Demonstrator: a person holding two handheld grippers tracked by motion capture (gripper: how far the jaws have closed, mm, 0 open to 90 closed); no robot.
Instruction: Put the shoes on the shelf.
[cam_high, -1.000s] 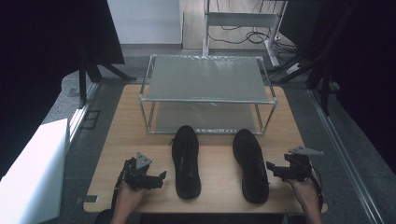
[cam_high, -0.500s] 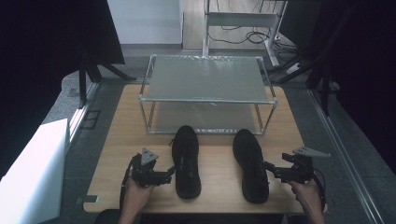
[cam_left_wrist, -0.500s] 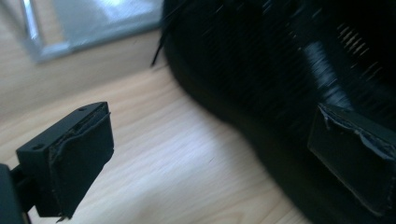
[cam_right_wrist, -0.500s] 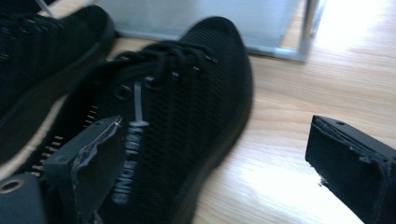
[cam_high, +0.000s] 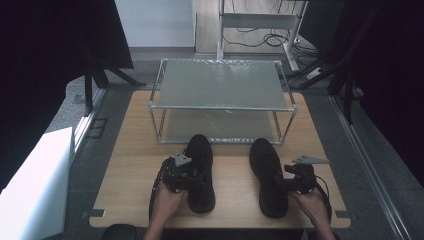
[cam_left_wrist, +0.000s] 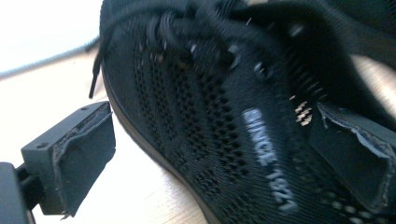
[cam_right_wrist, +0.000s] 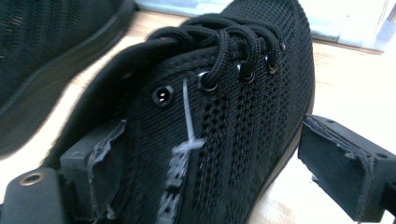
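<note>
Fingers of the left gripper (cam_left_wrist: 224, 154) stand wide apart around the left shoe (cam_high: 200, 172): in the left gripper view one finger (cam_left_wrist: 74, 163) sits over bare wood just beside the sole, clear of it, while the other (cam_left_wrist: 355, 154) lies against the mesh upper on the far side, so the shoe is between them but not squeezed. Fingers of the right gripper (cam_right_wrist: 224, 172) are likewise spread and have just been closing a little; the right shoe (cam_high: 268, 176) fills the gap, one finger (cam_right_wrist: 100, 172) touching or nearly touching its laced side and the other (cam_right_wrist: 345, 163) standing off from the sole with pale wood showing between, so this grasp is not yet clenched either. From the high view both shoes lie side by side on the counter (cam_high: 125, 165), toes pointing toward the two-tier metal rack (cam_high: 222, 82) at its far edge, heels near the near edge, the left gripper at the left shoe's outer side and the right gripper at the right shoe's outer side. Both hands come in from the near edge and are cut off at the frame. White lettering on each shoe's side is blurred and partly cropped, unreadable. In the left gripper view the shoe's heel and toe run out of frame, and the laces are smeared. A thin white plastic tie (cam_right_wrist: 189, 121) hangs from an eyelet of the right shoe.
</note>
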